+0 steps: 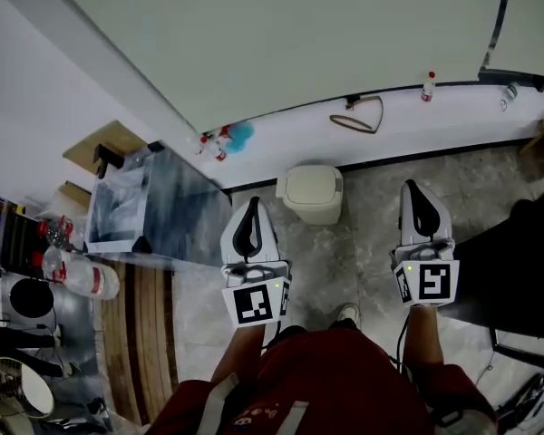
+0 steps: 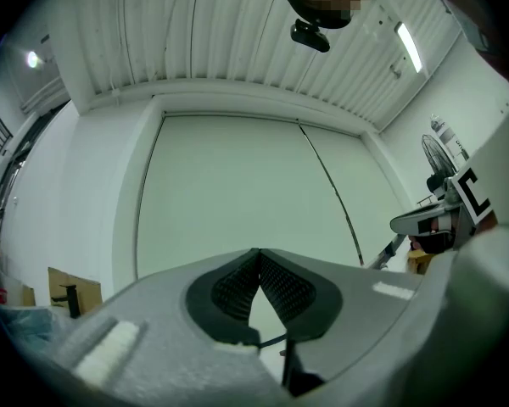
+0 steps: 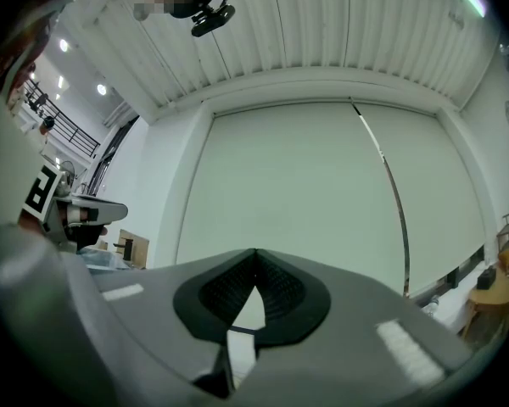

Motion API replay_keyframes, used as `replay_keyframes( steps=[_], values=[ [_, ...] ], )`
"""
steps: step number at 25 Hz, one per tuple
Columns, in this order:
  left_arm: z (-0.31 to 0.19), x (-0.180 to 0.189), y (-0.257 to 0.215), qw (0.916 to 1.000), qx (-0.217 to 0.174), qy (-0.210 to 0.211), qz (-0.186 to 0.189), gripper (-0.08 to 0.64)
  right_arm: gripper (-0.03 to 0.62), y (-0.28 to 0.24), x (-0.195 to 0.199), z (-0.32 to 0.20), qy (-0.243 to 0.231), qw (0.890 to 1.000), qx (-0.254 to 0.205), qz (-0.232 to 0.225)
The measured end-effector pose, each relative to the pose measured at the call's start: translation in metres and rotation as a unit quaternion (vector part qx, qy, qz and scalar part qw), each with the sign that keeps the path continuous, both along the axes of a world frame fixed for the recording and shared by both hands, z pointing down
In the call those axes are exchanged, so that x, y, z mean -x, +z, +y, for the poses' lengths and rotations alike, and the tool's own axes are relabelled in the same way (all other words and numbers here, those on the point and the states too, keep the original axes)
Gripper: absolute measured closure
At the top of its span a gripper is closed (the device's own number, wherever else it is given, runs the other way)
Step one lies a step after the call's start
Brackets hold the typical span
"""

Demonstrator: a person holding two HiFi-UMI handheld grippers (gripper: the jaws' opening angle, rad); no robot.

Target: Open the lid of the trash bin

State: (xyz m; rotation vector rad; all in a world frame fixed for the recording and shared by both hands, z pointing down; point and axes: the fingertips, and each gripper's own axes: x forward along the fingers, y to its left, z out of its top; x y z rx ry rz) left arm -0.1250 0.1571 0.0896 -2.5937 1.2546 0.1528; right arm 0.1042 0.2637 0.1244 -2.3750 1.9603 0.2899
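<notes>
The trash bin (image 1: 310, 191), cream-coloured with a rounded, squarish lid, stands on the grey floor against the foot of the white wall, just above the middle of the head view, and its lid looks fully down. It sits between the two tongs in the frame. It is up and to the right of the left gripper (image 1: 252, 205) and up and well to the left of the right gripper (image 1: 415, 188), so the left one looks the nearer. The lid's slightly longer side runs across the frame, along the wall. Both pairs of jaws are pressed together with nothing between them. Each gripper view shows only pale wall and ceiling past the tips, not the bin, so a reach would probably have to tip downward. No brand or label can be read on the bin. The cubes (image 1: 254, 303) carry only black-and-white square markers, and the red-labelled bottle (image 1: 89, 277) at the left edge is too small to read.
</notes>
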Motion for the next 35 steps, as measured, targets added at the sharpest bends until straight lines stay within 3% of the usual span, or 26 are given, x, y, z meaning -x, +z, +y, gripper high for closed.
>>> replay_keyframes(
  steps=[15, 35],
  values=[
    [-0.063, -0.003, 0.023, 0.9998, 0.016, -0.009, 0.011, 0.555, 0.592, 0.01, 0.008, -0.067, -0.02, 0.999, 0.036, 0.031],
    [-0.24, 0.048, 0.046, 0.9987, 0.048, -0.008, 0.016, 0.555, 0.592, 0.013, 0.065, -0.251, -0.037, 0.993, 0.082, 0.073]
  ],
)
